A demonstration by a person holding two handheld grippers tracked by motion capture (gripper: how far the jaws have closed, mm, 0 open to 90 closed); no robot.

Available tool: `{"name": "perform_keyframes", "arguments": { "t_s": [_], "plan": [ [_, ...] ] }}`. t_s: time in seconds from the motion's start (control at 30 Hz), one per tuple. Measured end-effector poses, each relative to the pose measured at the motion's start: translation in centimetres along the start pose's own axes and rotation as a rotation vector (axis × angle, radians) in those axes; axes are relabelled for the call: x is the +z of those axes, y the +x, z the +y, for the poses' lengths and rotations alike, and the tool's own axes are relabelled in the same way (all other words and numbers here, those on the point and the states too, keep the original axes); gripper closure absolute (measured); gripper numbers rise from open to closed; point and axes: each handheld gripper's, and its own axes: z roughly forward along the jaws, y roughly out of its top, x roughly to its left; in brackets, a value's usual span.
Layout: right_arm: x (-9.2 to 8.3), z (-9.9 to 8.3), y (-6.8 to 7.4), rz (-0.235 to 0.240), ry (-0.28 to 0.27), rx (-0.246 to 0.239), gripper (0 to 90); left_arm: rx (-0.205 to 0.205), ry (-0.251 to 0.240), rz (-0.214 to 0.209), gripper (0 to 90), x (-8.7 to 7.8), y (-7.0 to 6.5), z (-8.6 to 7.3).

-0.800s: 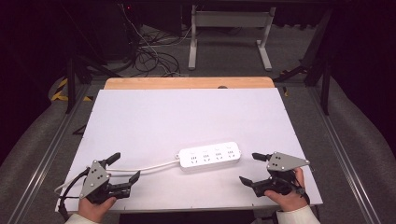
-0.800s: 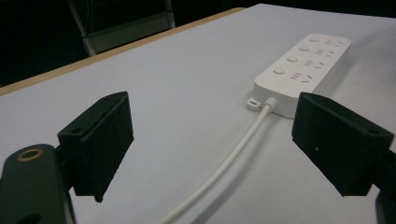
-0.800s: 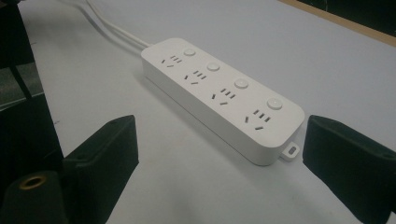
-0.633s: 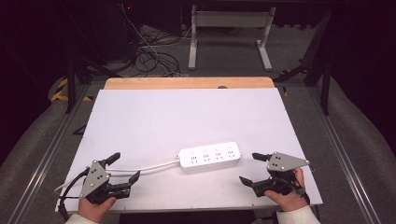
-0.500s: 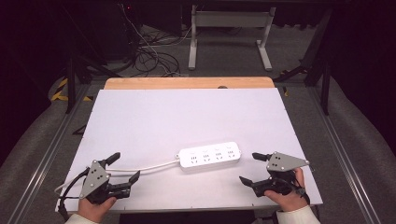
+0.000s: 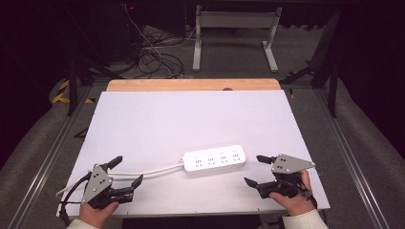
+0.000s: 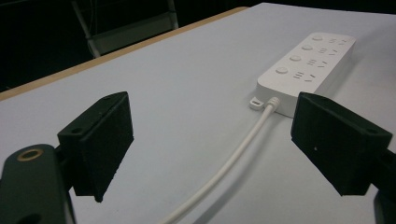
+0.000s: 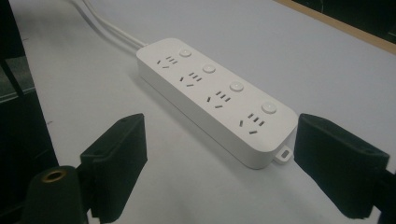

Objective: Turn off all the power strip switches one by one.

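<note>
White table, power strip lying crosswise

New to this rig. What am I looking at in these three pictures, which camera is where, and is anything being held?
There is no robot arm here. A person sits at the near edge of a white table and holds a hand-held two-jaw gripper in each hand: the left gripper and the right gripper.

The high view comes from a fixed camera above the person, looking forward and down. The other two pictures come from cameras riding on the grippers, each looking out between its own pair of black jaws.

On the table lies a white power strip with four sockets and four round buttons. Its white cord runs off toward the left gripper.

Both grippers are open and hold nothing. The left one looks at the cord end of the strip, the right one at the far end. Neither touches it.
</note>
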Motion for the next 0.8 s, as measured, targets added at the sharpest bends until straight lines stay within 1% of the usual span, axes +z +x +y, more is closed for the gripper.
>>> {"name": "perform_keyframes", "arguments": {
  "t_s": [0.33,0.47,0.63,0.8],
  "plan": [
    [0.2,1.6,-0.6,0.005,-0.008,-0.003,18.2,0.002,0.001,0.001,13.9,0.0,-0.1,0.0],
    [0.6,2.3,-1.0,0.008,-0.004,0.003,18.2,0.000,0.000,0.001,13.9,0.0,0.0,0.0],
    [1.4,3.3,-1.6,-0.005,0.004,0.002,18.9,0.002,0.001,0.002,13.9,0.0,0.0,0.0],
    [2.3,4.1,-2.1,-0.005,0.014,0.001,19.3,0.002,0.002,0.001,13.9,0.0,0.0,0.0]
  ]
}}
